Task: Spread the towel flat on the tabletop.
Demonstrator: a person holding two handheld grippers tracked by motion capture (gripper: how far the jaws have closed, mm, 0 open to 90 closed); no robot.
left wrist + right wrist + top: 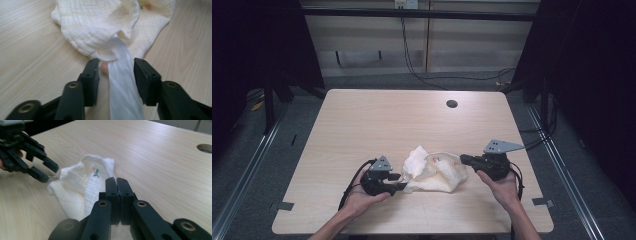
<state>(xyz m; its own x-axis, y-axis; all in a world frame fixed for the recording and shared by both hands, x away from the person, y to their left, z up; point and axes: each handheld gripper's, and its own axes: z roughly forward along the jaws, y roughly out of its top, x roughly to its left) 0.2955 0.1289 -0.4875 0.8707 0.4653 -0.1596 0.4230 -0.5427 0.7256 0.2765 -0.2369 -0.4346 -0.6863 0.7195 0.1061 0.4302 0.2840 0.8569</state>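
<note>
The pale wooden table (362, 120) stands in a dark room. The left gripper (116, 68) is agape around a thin strip of the white cloth (434, 172); the right gripper (116, 182) is clamped on its edge. The cloth lies crumpled near the front edge. Pinch firmly before spreading.

Left tool (116, 71) jaws apart; right tool (116, 180) jaws closed

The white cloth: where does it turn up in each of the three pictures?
High view: the white cloth lies crumpled at the table's near middle, between the two tongs.
Left gripper view: it spreads across the top centre, a thin strip trailing down between the black jaws.
Right gripper view: left of centre, just beyond the closed jaws.
Shared landmark: its small red-and-green print.
</note>
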